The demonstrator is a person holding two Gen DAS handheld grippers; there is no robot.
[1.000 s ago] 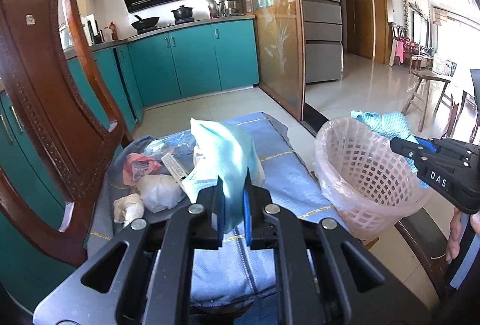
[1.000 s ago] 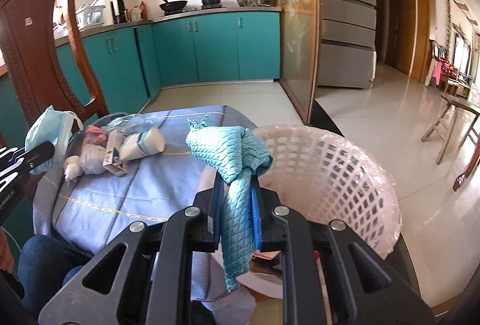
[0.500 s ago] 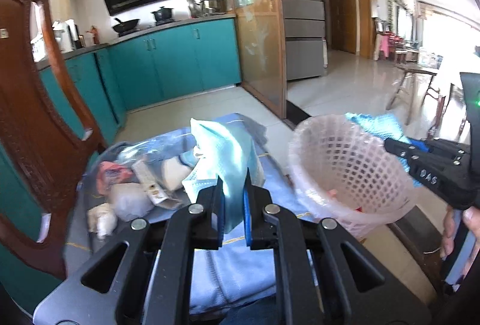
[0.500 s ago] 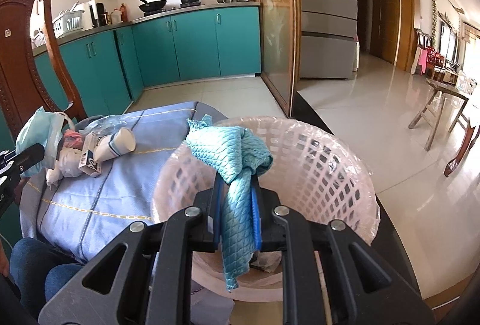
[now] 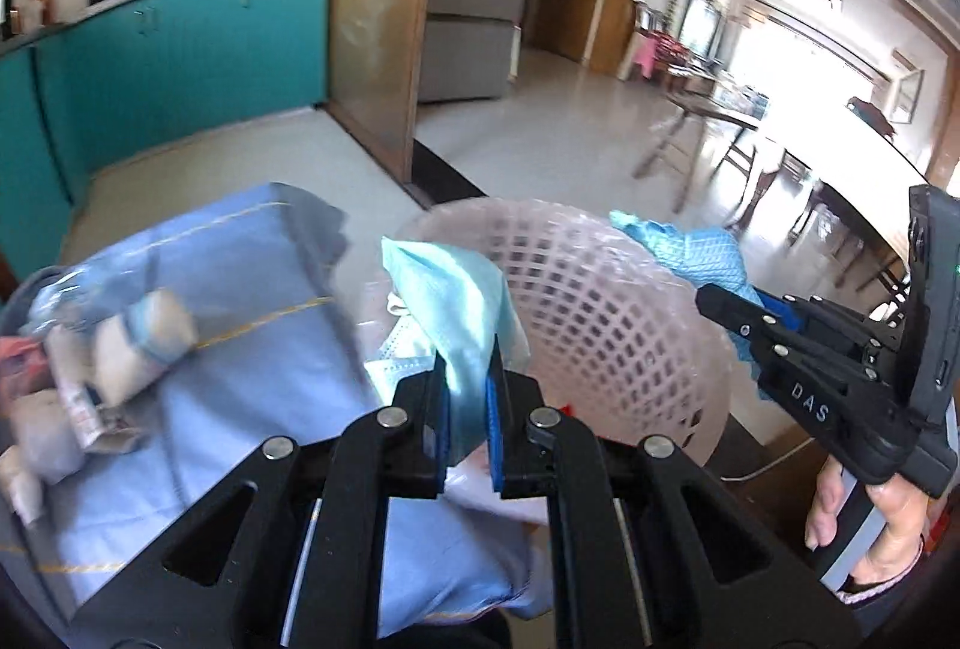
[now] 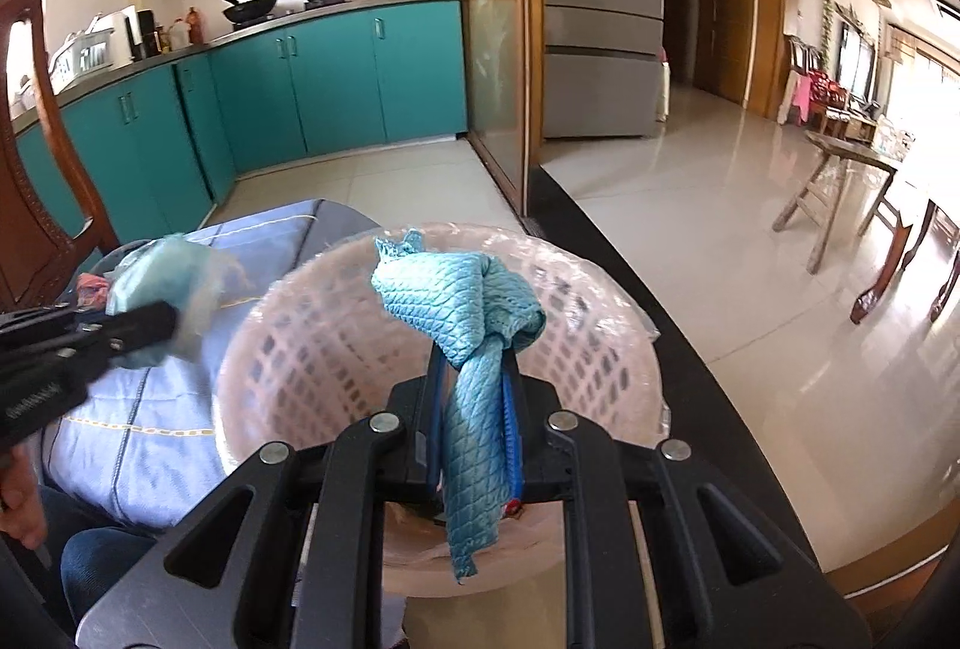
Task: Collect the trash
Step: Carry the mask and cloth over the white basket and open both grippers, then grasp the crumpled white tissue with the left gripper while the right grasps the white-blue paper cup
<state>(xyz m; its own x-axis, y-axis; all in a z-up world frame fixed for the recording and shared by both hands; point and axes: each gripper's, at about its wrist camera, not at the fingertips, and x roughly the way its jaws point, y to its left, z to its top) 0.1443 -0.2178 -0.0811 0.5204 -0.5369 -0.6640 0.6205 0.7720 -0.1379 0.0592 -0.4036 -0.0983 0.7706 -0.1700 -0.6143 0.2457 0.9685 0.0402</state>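
Over the pink mesh basket (image 6: 360, 349), the right gripper (image 6: 474, 367) clamps a teal quilted cloth (image 6: 462, 307) — its tail hangs inside. Beside the rim, the left gripper (image 5: 468, 367) pinches a pale-blue face mask (image 5: 450, 289) — more trash (image 5: 102, 367) lies on the blue fabric (image 5: 240, 409).

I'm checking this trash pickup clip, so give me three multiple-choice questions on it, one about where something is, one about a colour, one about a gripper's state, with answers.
1. Where is the basket?
A. Under the right gripper
B. On the kitchen counter
C. On the floor by the fridge

2. What colour is the quilted cloth?
A. Red
B. Blue
C. Yellow

3. How is the left gripper?
A. Wide open and empty
B. Shut on a bottle
C. Shut on the face mask

Answers:
1 A, the right wrist view looks past the fingers straight into the basket.
2 B, the cloth pinched there is light blue.
3 C, the mask rises from between the closed pads.
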